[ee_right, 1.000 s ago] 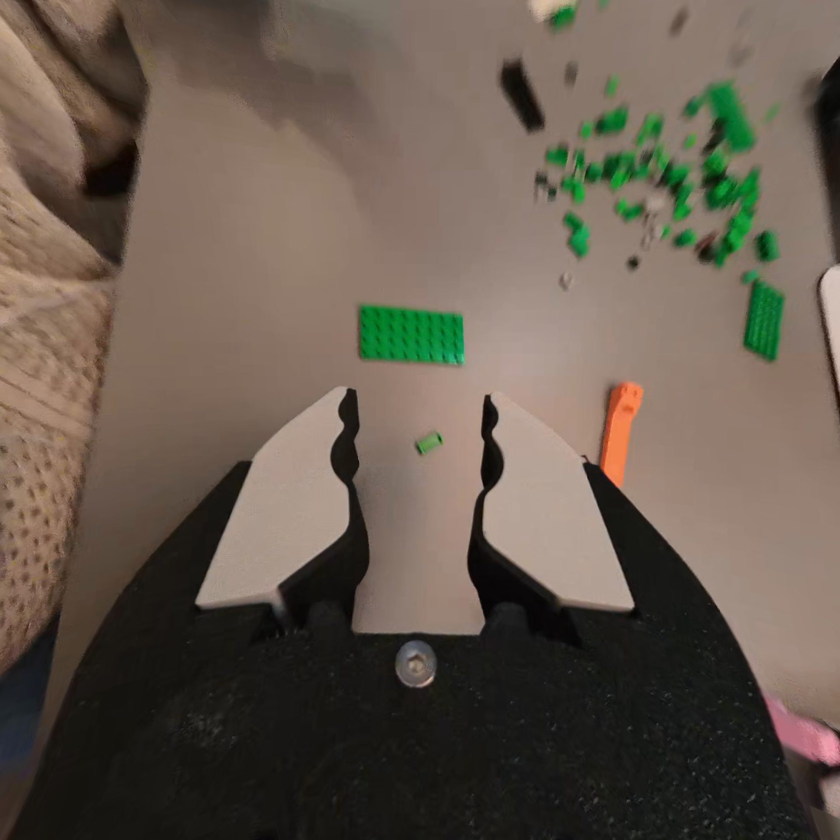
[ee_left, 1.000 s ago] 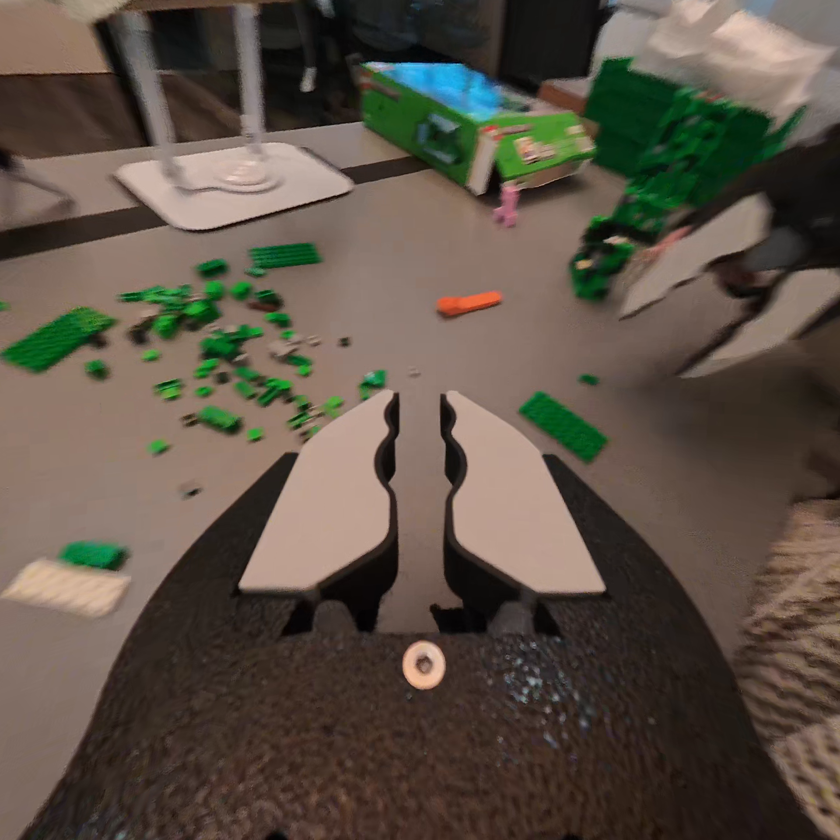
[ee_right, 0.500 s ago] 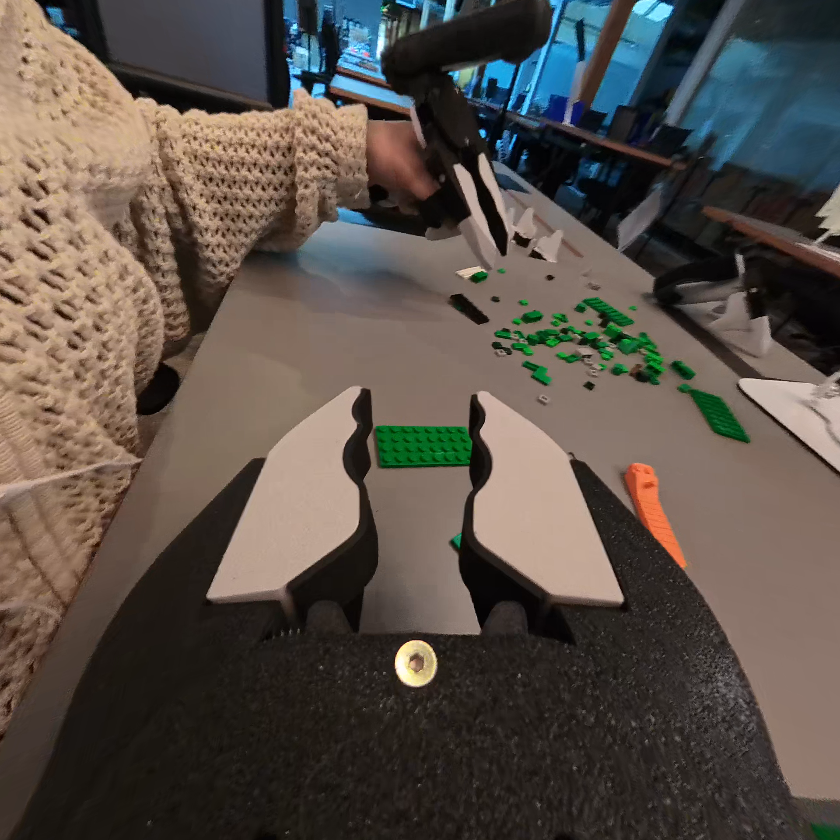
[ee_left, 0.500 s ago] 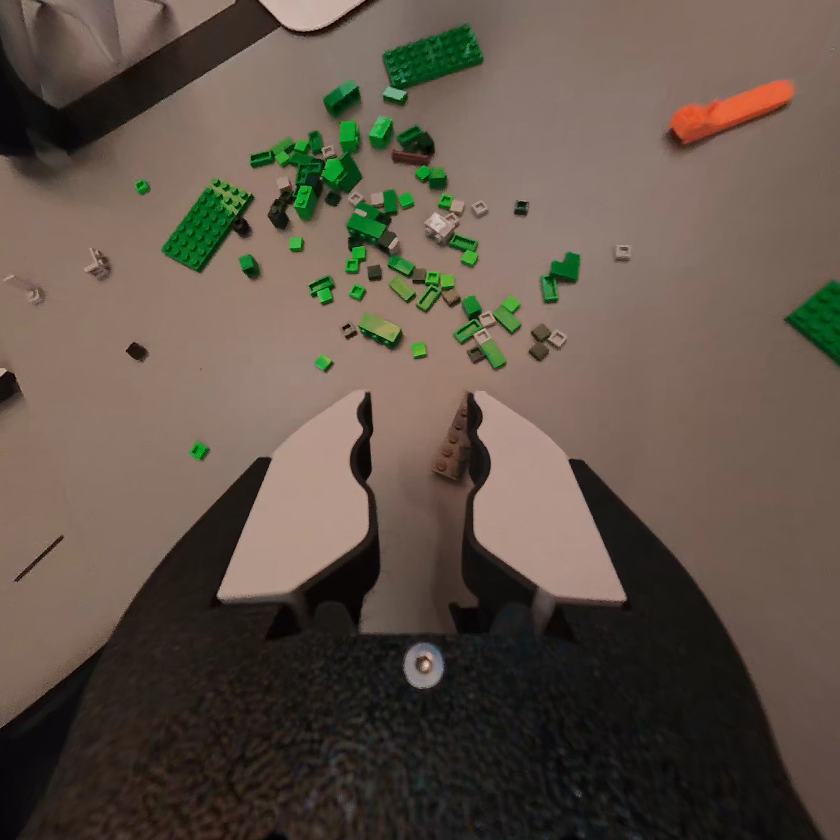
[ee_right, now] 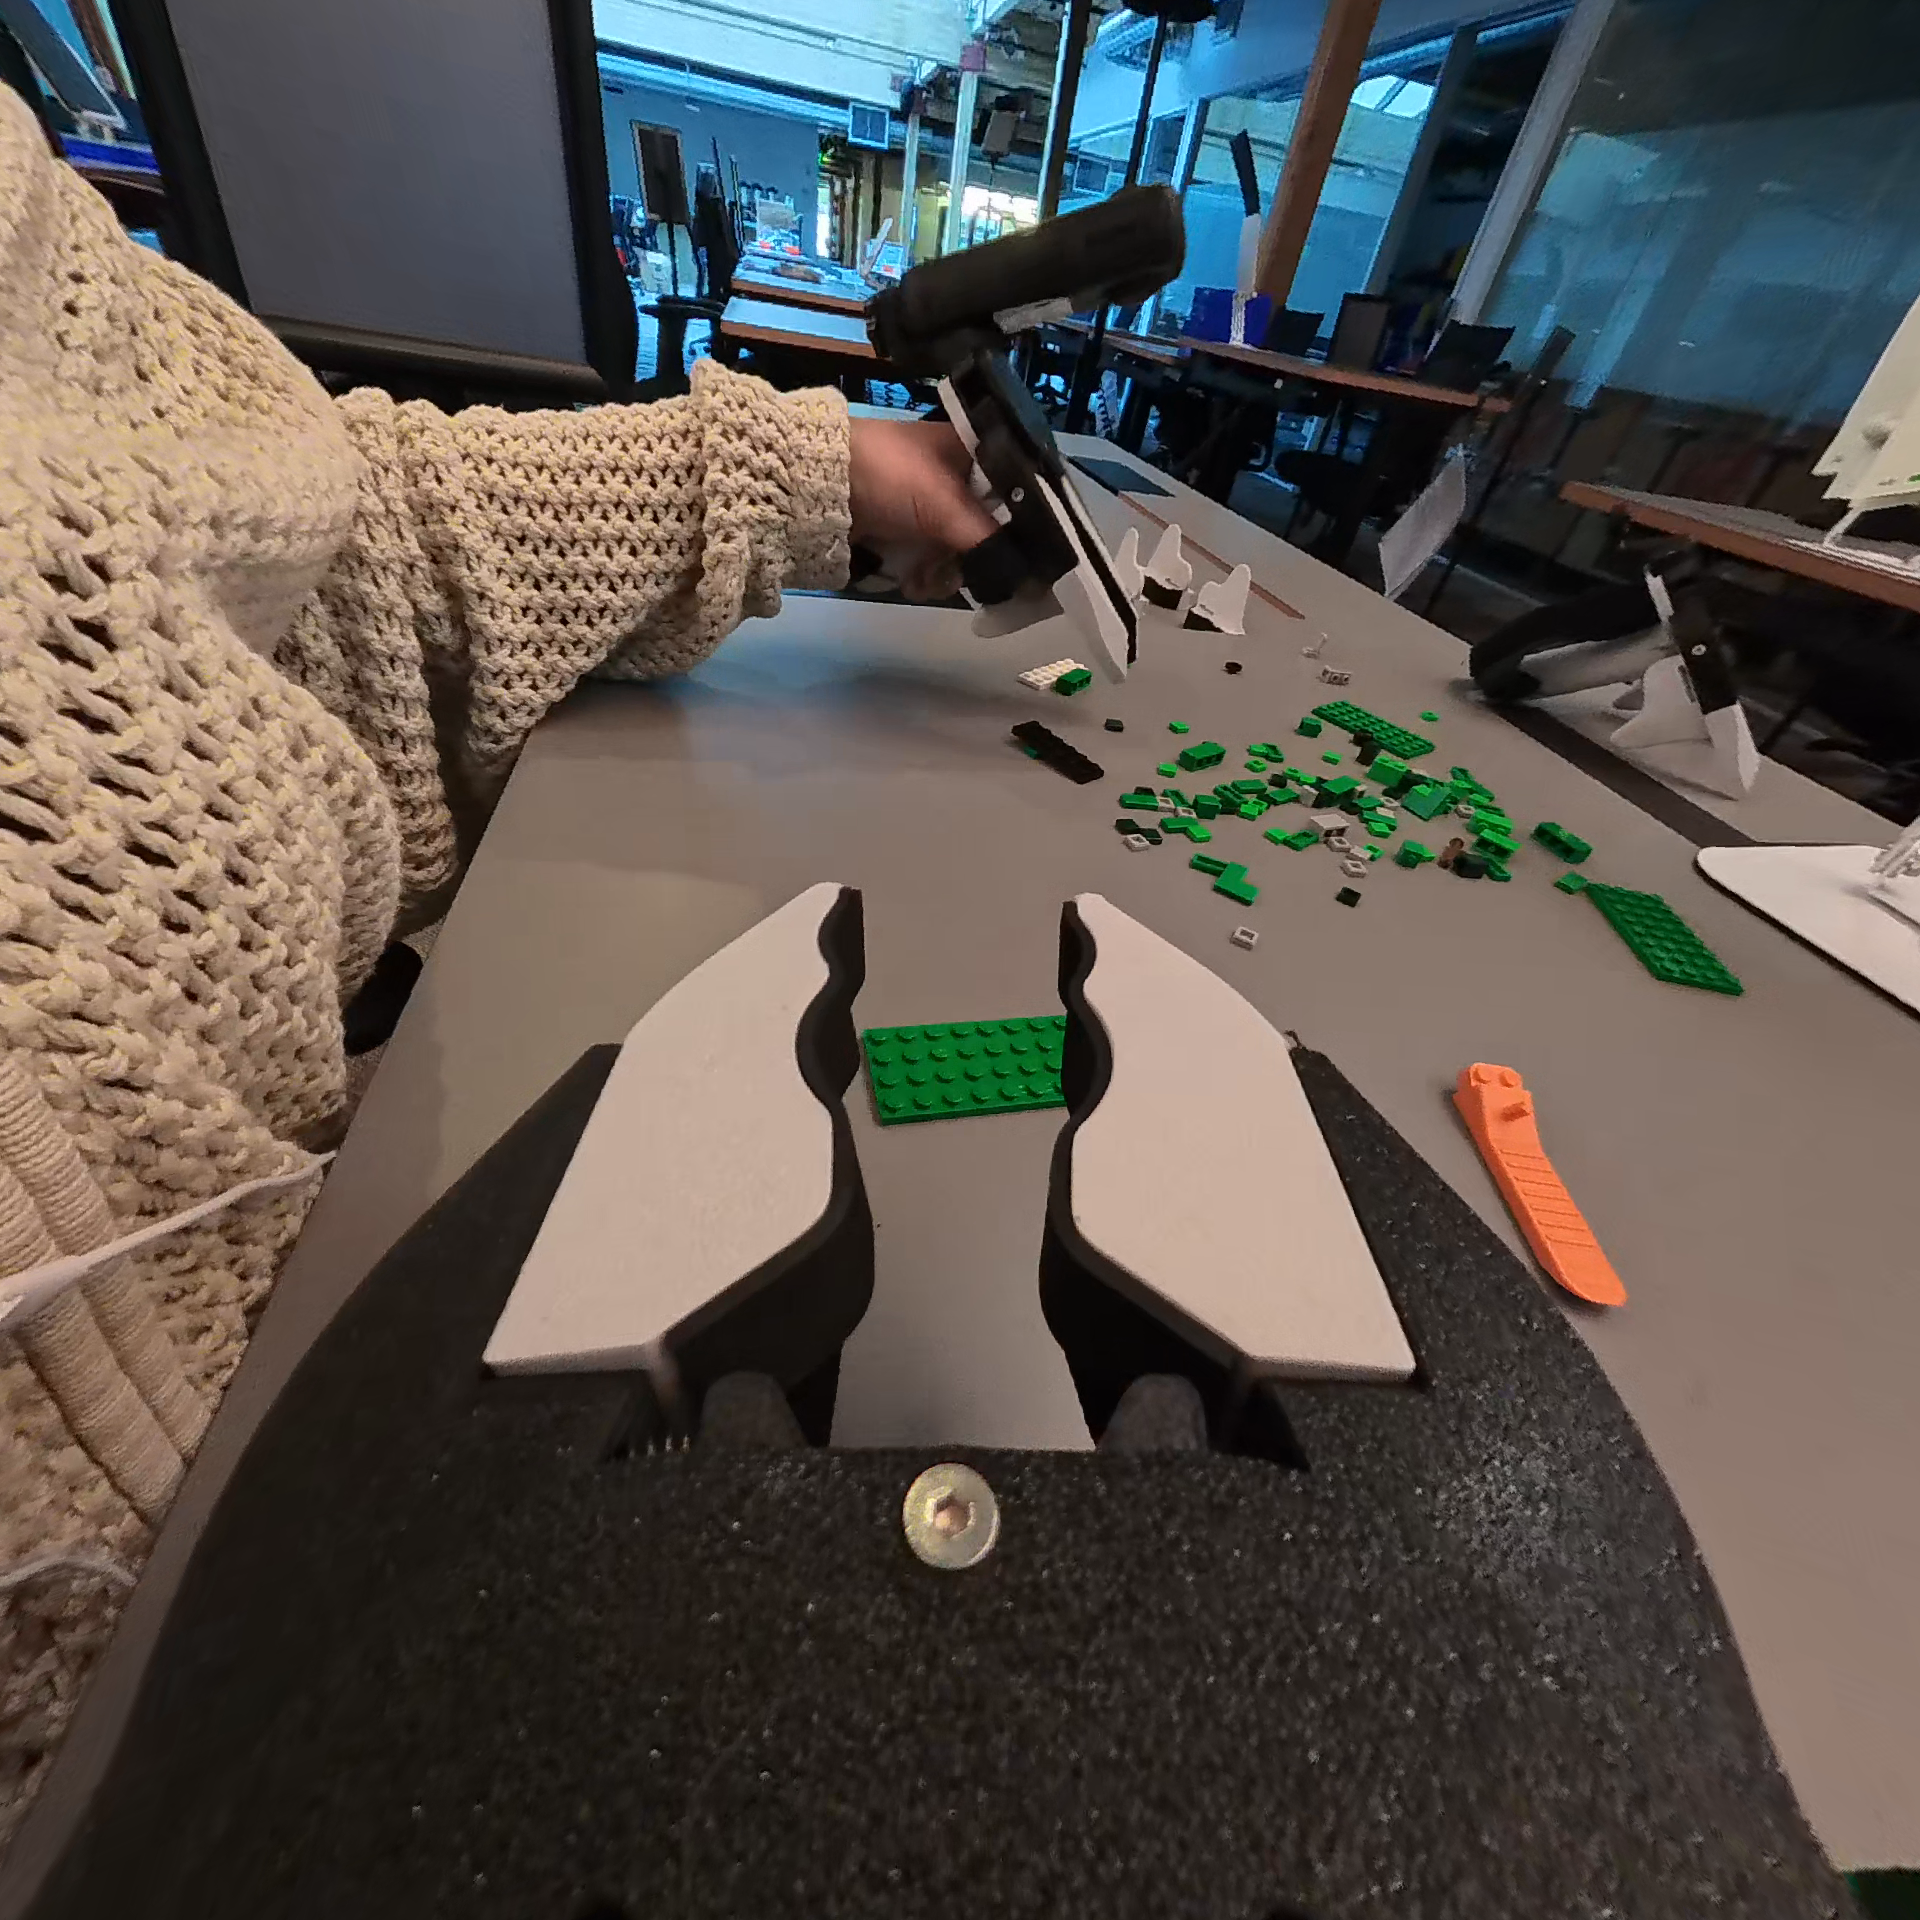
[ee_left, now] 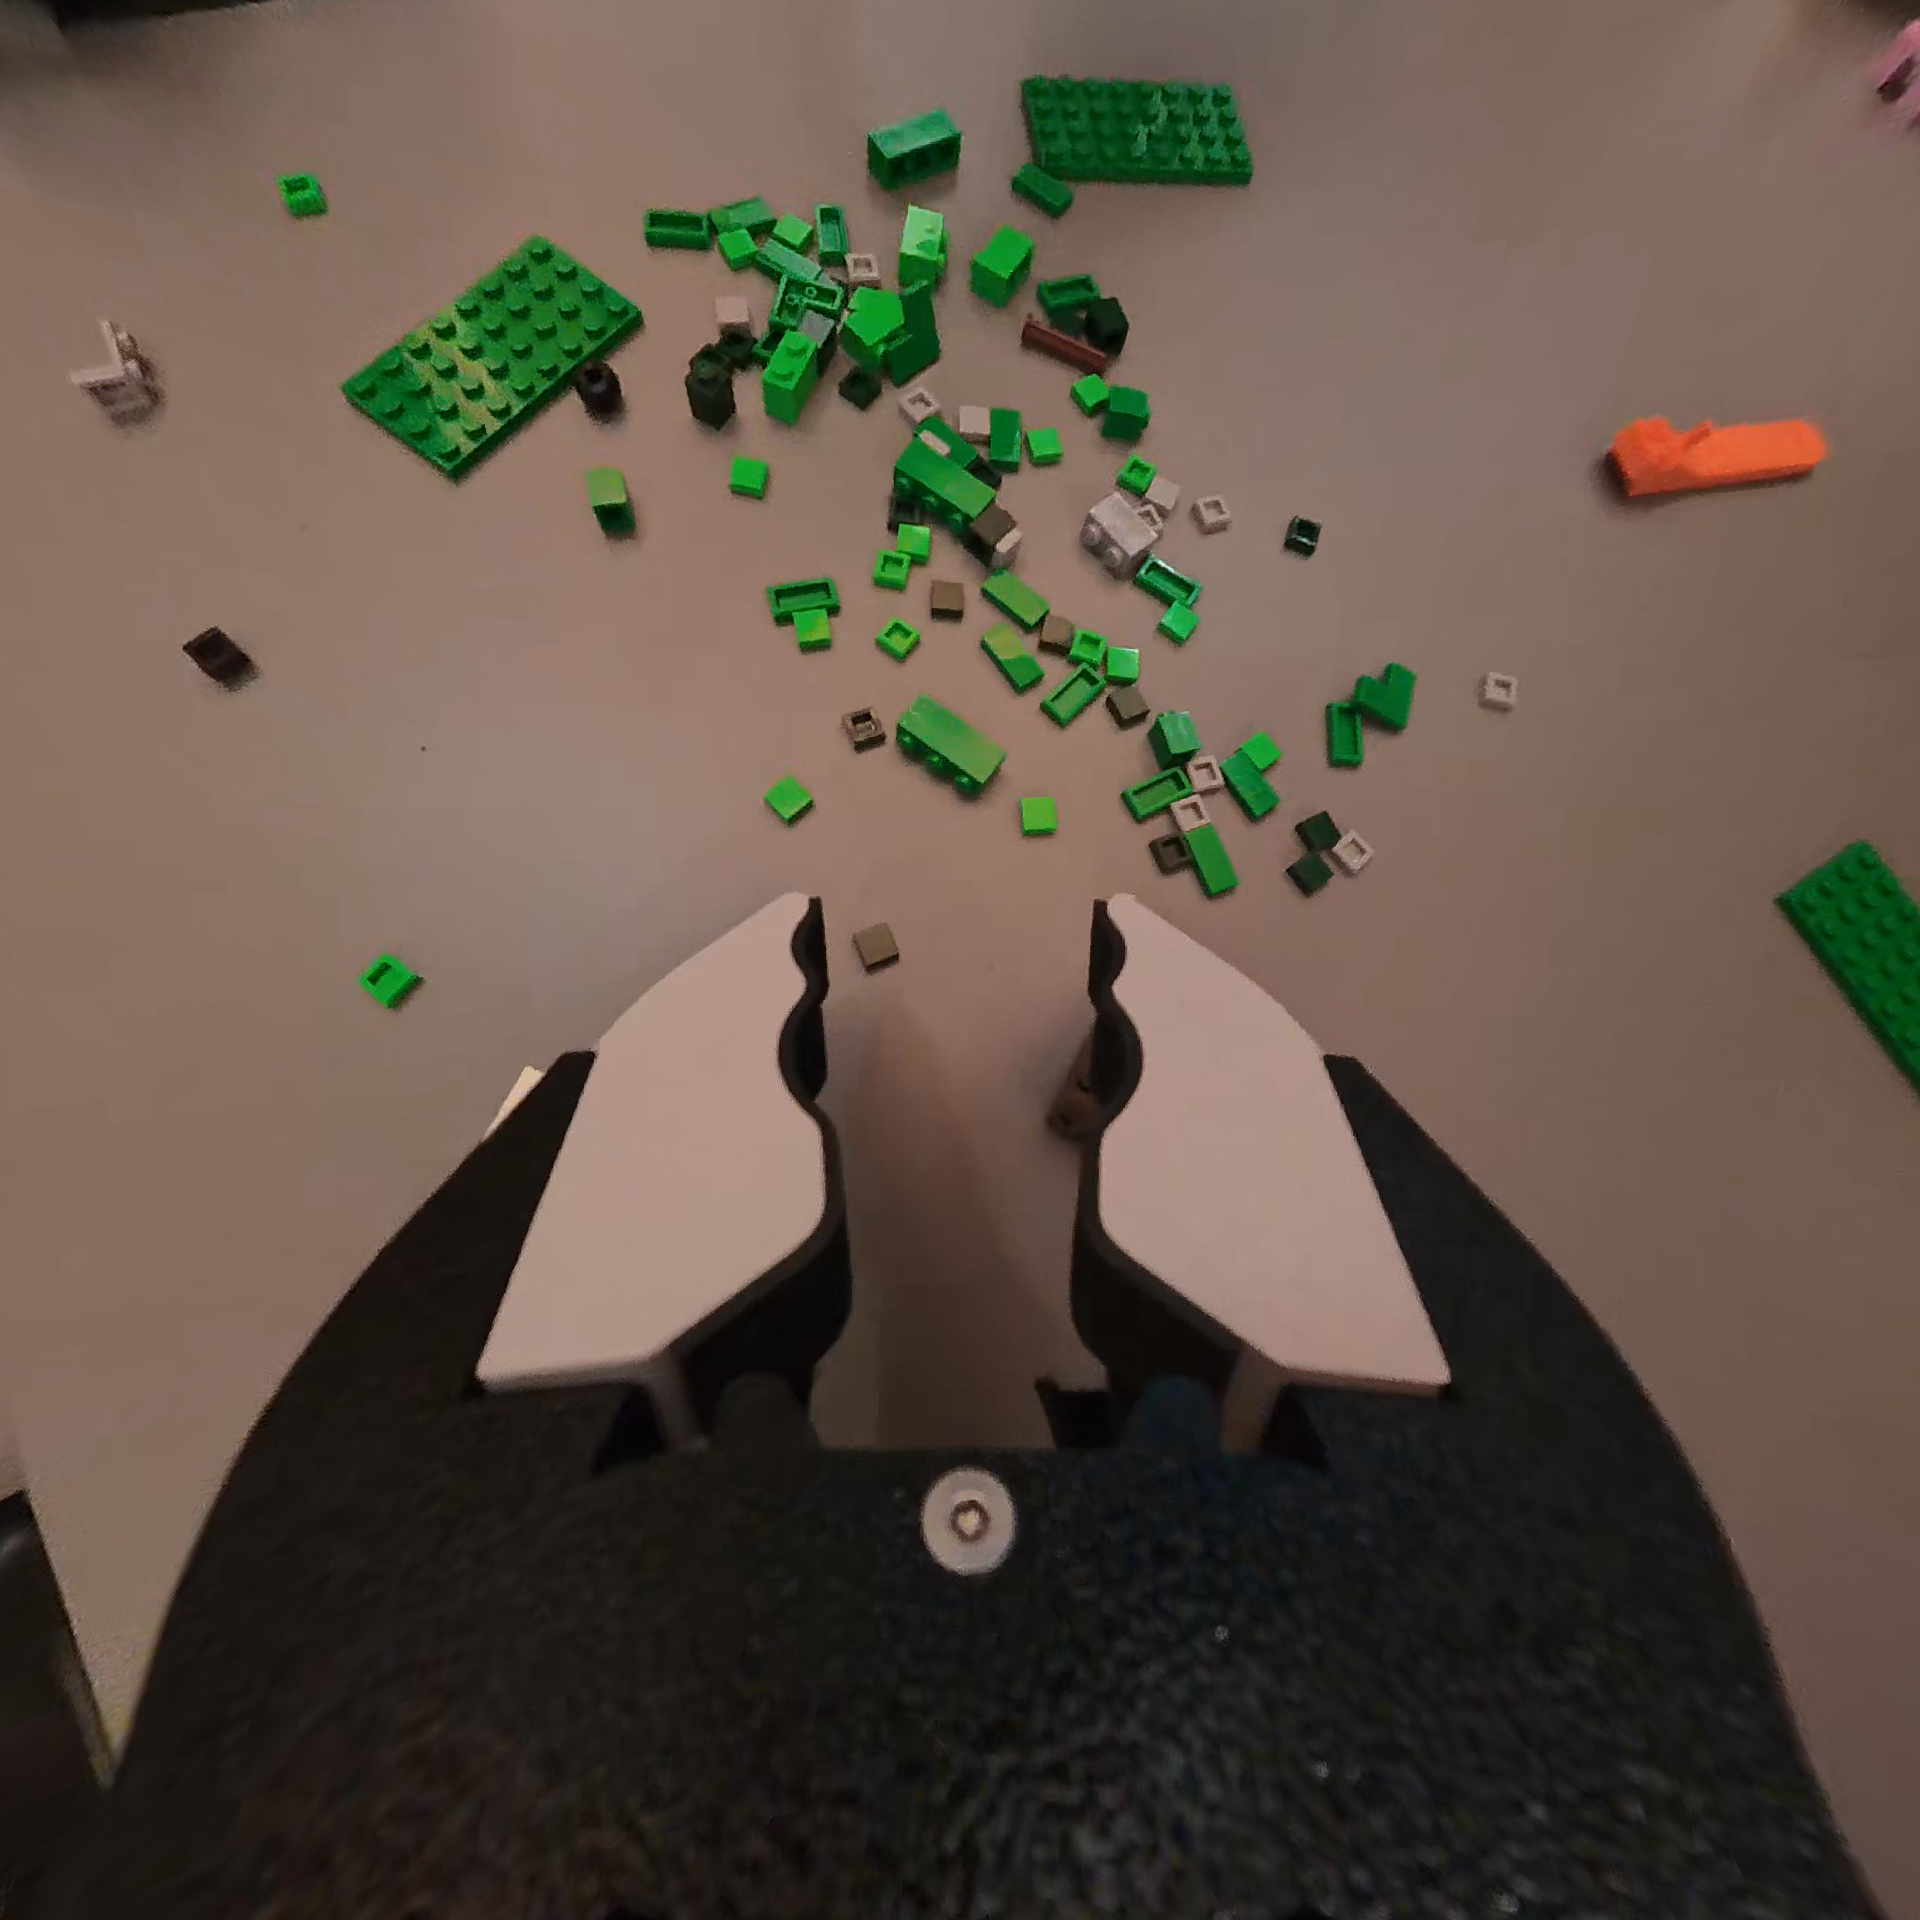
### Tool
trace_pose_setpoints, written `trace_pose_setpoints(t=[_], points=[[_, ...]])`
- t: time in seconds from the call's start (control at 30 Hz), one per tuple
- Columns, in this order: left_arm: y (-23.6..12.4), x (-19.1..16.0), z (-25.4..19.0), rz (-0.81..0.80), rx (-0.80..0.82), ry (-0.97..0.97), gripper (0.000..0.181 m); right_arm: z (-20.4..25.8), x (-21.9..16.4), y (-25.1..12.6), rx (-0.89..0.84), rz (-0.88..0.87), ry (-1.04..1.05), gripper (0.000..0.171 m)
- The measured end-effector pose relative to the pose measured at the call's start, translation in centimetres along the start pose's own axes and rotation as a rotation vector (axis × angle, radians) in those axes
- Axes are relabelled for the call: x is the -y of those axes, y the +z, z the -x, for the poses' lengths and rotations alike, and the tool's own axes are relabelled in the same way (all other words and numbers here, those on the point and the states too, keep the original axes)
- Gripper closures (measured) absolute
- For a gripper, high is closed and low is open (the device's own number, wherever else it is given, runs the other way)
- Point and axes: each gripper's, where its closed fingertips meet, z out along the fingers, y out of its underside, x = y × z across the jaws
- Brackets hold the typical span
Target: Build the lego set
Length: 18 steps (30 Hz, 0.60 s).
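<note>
Only the right wrist view shows a knit sleeve (ee_right: pixel 312 644); both hand-held grippers (ee_left: pixel 956 925) (ee_right: pixel 961 914) gape empty

left hand-held gripper (ee_left: pixel 956 914) wider apart

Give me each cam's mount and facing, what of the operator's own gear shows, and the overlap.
Left wrist view: on the left gripper, tilted steeply down at the grey table and scattered green pieces; its open fingers show.
Right wrist view: on the right gripper, low, looking along the table at a green plate; its open fingers, a knit sleeve and the left gripper show.
Shared: the pile of pieces, orange separator tool, and the green plate.
</note>
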Motion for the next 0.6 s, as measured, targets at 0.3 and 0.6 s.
trace_pose_setpoints(t=[0.3, 0.6], points=[[-0.51, -0.41, 0.76, 0.026, 0.044, 0.017, 0.135, -0.55, 0.12, -0.10, -0.019, -0.012, 0.035, 0.137], [-0.73, -0.83, 0.69, 0.035, 0.042, 0.022, 0.138, -0.67, 0.07, -0.04, -0.029, -0.009, 0.036, 0.138]])
